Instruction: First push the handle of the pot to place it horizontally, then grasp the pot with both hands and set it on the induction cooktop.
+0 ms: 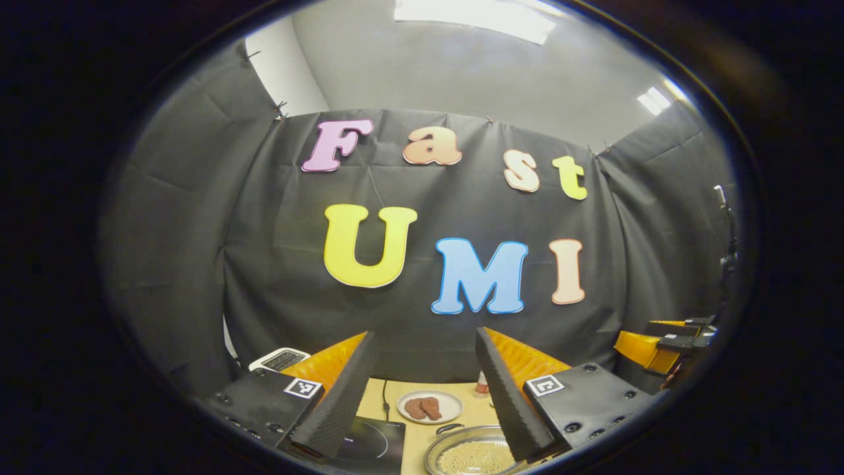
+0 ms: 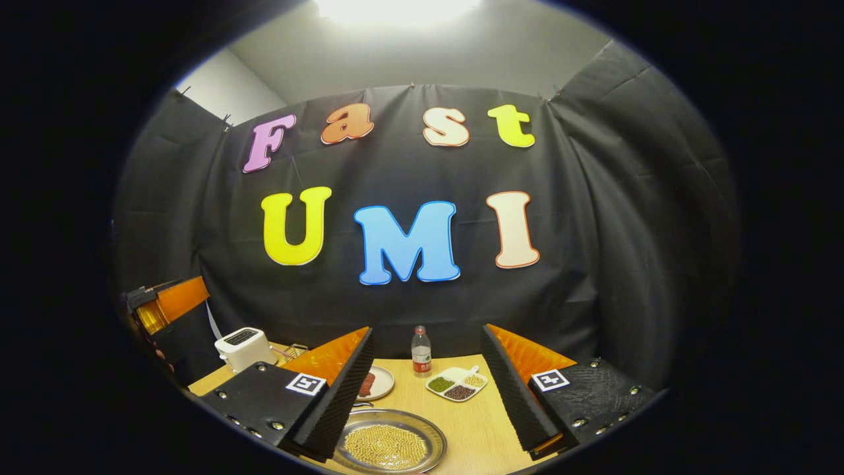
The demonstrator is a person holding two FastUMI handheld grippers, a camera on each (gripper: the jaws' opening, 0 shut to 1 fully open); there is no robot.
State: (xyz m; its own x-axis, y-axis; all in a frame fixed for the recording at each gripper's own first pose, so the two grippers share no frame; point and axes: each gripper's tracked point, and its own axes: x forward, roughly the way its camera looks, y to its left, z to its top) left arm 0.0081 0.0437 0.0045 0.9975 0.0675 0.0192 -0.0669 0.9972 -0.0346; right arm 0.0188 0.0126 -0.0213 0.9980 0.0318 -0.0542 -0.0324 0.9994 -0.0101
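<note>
Shallow round steel pot of pale beads (image 2: pixel 389 447) bottom centre, handle (image 1: pixel 450 429) toward frame top; black induction cooktop (image 1: pixel 372 441) lower left. Left gripper (image 1: pixel 422 396), right gripper (image 2: pixel 425 402): jaws wide, empty.

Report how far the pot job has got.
Nothing looks done: the pot of beans sits on the wooden table, beside the induction cooktop, not on it. Left gripper and right gripper hover open above, holding nothing. The handle push, the two-handed grasp and the placing are all left.
</note>
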